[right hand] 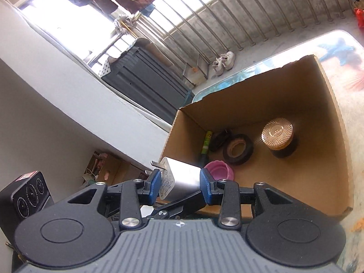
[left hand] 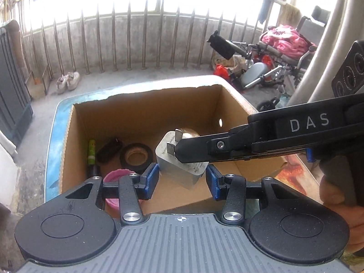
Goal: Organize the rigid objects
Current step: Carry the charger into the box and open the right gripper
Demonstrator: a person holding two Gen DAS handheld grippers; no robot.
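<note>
The tabletop, with its painted blue edge, carries an open cardboard box that fills the middle of the left wrist view, likely the collecting place for loose hard things. On its floor, toward the lower left, lie a black tape roll, a pink lid, a green tube and, further right in the right wrist view, a gold-lidded jar. Above the box hangs a white plug adapter, prongs pointing up. The right gripper is clenched on its sides, carrying it. The left gripper flanks the adapter too; whether its pads press I cannot tell.
</note>
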